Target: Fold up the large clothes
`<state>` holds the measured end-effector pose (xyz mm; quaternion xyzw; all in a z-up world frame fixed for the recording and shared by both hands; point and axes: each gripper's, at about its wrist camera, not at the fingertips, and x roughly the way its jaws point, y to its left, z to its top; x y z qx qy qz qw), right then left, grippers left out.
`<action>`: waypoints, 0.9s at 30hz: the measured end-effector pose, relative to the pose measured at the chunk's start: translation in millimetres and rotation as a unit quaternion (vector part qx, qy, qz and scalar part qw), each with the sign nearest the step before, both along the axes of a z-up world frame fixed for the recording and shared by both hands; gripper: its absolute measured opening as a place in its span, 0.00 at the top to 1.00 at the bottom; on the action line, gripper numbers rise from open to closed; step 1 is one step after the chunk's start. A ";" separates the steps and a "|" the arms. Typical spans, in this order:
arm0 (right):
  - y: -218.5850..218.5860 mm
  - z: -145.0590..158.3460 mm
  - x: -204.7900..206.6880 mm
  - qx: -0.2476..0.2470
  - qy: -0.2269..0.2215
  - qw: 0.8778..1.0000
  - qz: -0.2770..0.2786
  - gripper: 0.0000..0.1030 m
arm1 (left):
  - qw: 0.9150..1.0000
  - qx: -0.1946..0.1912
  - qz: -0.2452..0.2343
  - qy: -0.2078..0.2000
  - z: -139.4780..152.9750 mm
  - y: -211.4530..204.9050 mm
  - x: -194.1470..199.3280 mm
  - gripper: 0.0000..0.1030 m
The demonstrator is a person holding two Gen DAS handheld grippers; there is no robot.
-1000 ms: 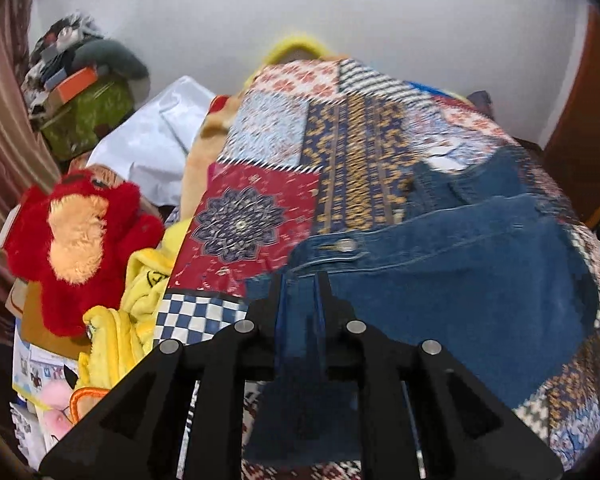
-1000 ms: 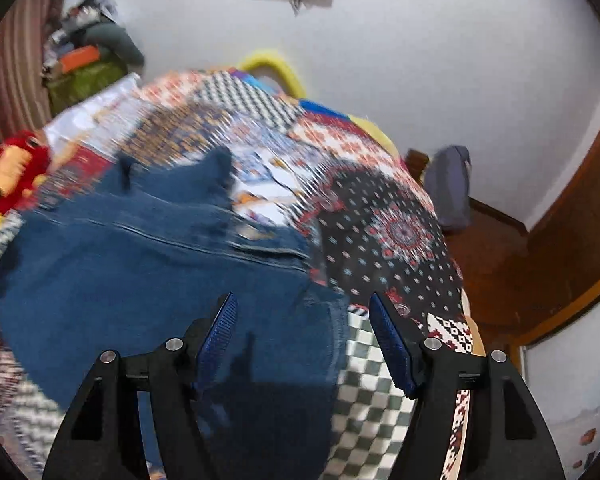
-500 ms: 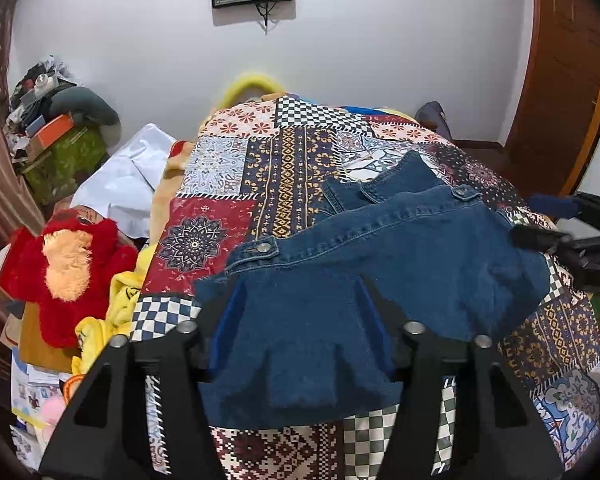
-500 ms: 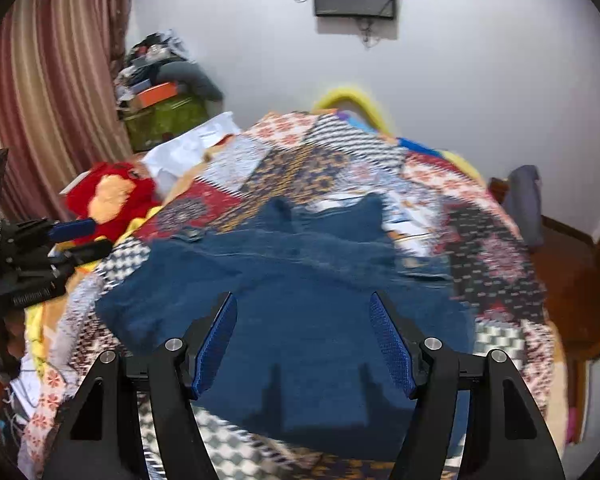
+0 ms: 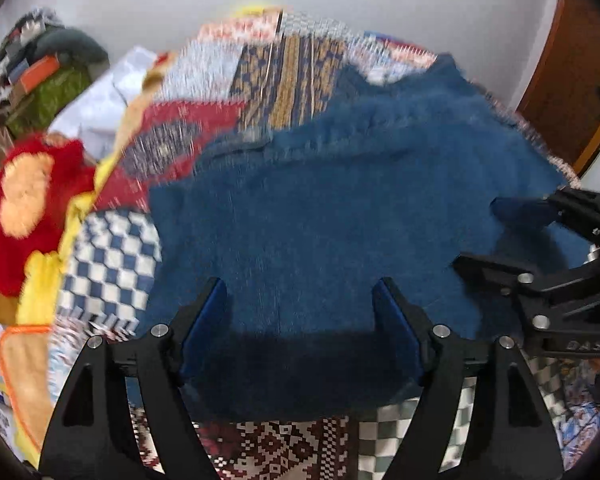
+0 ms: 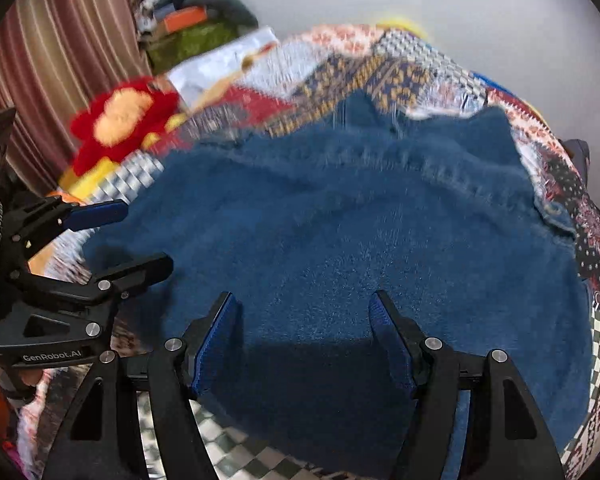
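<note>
A blue denim garment lies spread on the patchwork bedspread, filling the centre of both frames. The left gripper and right gripper hover over its near edge at bottom centre, jaws spread wide, grasping nothing.

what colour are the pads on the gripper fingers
Blue, on black fingers. Clearest in the right wrist view, on the right gripper pads.
</note>
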<state>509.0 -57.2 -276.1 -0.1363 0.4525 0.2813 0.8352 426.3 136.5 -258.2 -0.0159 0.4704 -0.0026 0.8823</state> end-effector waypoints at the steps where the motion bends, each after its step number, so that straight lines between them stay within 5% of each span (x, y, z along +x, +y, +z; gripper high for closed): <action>1: 0.8 -5.5 -1.8 -0.015 -0.016 1.000 0.007 0.32 | 1.000 -0.002 0.001 0.007 -8.0 1.4 2.3 0.25; 5: -1.5 -18.3 -14.0 -0.059 -0.068 0.996 0.023 0.20 | 1.000 0.002 0.016 -0.006 -19.1 4.7 -1.2 0.08; 14: -51.4 -9.6 -10.3 -0.004 -0.014 1.000 0.005 0.19 | 0.998 0.015 0.055 -0.002 -21.5 27.9 -27.1 0.09; 20: -102.9 -9.0 -7.4 -0.022 -0.014 0.998 -0.060 0.18 | 0.997 0.024 0.068 0.001 -17.1 35.6 -40.6 0.09; 23: -133.4 -5.6 -5.6 0.021 0.010 0.998 -0.066 0.19 | 0.996 0.039 0.082 0.000 -14.5 38.2 -46.5 0.09; 27: -160.9 -2.4 -5.4 -0.018 -0.007 0.994 -0.111 0.19 | 0.994 0.013 0.109 0.003 -14.8 54.8 -52.9 0.09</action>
